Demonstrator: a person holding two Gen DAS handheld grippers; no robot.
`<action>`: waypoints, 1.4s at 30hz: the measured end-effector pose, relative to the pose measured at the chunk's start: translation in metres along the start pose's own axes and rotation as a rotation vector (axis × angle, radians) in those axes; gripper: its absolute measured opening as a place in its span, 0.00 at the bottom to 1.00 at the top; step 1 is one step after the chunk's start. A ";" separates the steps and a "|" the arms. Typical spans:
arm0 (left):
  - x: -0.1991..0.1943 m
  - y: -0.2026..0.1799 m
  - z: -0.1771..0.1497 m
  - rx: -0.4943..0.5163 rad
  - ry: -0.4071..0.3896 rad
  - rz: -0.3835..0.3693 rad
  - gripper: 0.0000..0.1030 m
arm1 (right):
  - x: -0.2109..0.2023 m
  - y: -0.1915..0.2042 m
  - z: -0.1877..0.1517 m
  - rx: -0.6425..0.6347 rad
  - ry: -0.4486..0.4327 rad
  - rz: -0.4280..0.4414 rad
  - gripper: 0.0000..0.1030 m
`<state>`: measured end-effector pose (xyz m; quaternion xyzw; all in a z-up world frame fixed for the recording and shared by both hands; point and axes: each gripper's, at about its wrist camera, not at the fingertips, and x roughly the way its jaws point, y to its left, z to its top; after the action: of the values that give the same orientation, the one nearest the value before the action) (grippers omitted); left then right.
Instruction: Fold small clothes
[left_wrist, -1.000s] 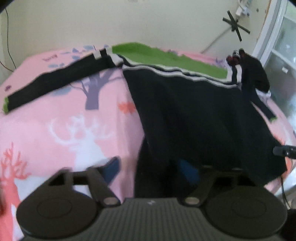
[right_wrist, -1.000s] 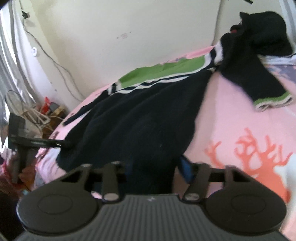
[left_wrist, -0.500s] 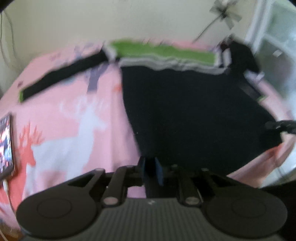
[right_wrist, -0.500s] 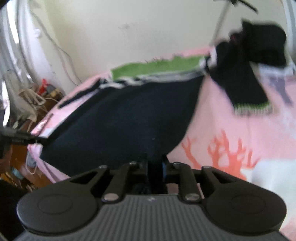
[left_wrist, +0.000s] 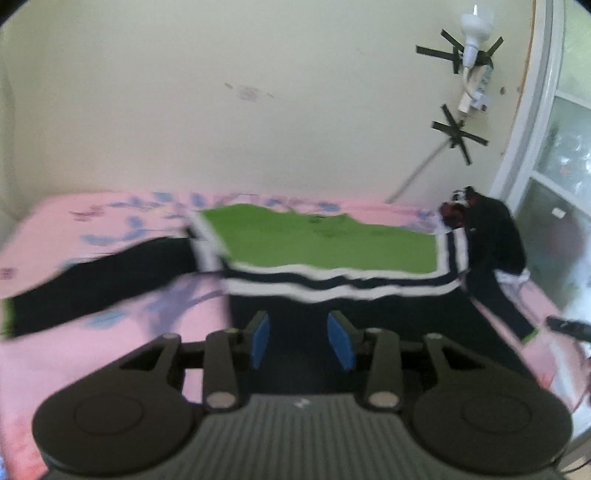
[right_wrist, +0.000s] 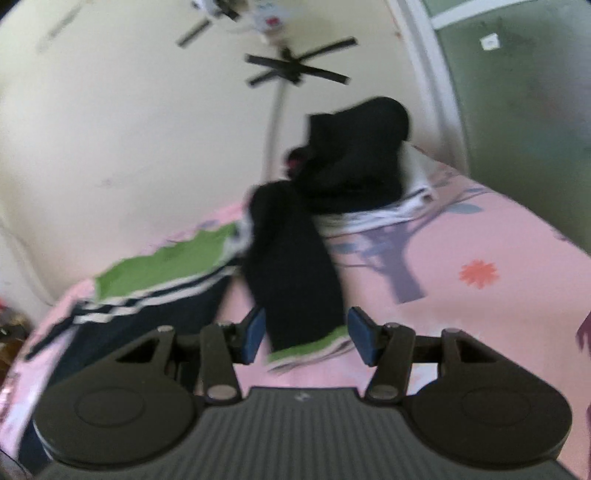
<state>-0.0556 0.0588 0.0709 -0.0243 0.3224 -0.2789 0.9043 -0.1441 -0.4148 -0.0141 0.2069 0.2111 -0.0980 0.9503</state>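
A small sweater (left_wrist: 369, 314) with a green yoke, white stripes and a dark navy body lies spread on the pink bedsheet (left_wrist: 92, 354). Its left sleeve (left_wrist: 96, 280) stretches out to the left. My left gripper (left_wrist: 301, 339) hovers over the navy body with its jaws opening and nothing between the blue pads (left_wrist: 258, 341). In the right wrist view the sweater's right sleeve (right_wrist: 295, 280) runs toward me. Its green cuff (right_wrist: 306, 345) lies between the pads of my right gripper (right_wrist: 308, 336), whose jaws are opening and not pressing on it.
A heap of dark clothes (right_wrist: 354, 162) sits on white cloth at the bed's far right corner, against the cream wall (left_wrist: 221, 110). A lamp (left_wrist: 476, 22) is taped to the wall. A window (left_wrist: 565, 177) borders the bed's right side.
Half a second ago both grippers were shut on the sweater's dark hem. Both have let go and opened. The left has moved forward over the body; the right has swung to the right sleeve's cuff.
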 end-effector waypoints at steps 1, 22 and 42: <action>0.017 -0.003 0.004 -0.009 0.011 -0.022 0.37 | 0.008 -0.003 0.001 -0.008 0.017 -0.017 0.52; 0.095 0.106 0.029 -0.279 -0.124 -0.127 0.45 | 0.072 0.276 0.219 -0.201 -0.055 0.294 0.05; 0.086 0.124 0.035 -0.402 -0.125 -0.167 0.54 | 0.212 0.188 0.123 -0.148 0.218 -0.036 0.50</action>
<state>0.0805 0.1143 0.0219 -0.2479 0.3118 -0.2808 0.8732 0.1406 -0.3206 0.0600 0.1415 0.3235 -0.0762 0.9325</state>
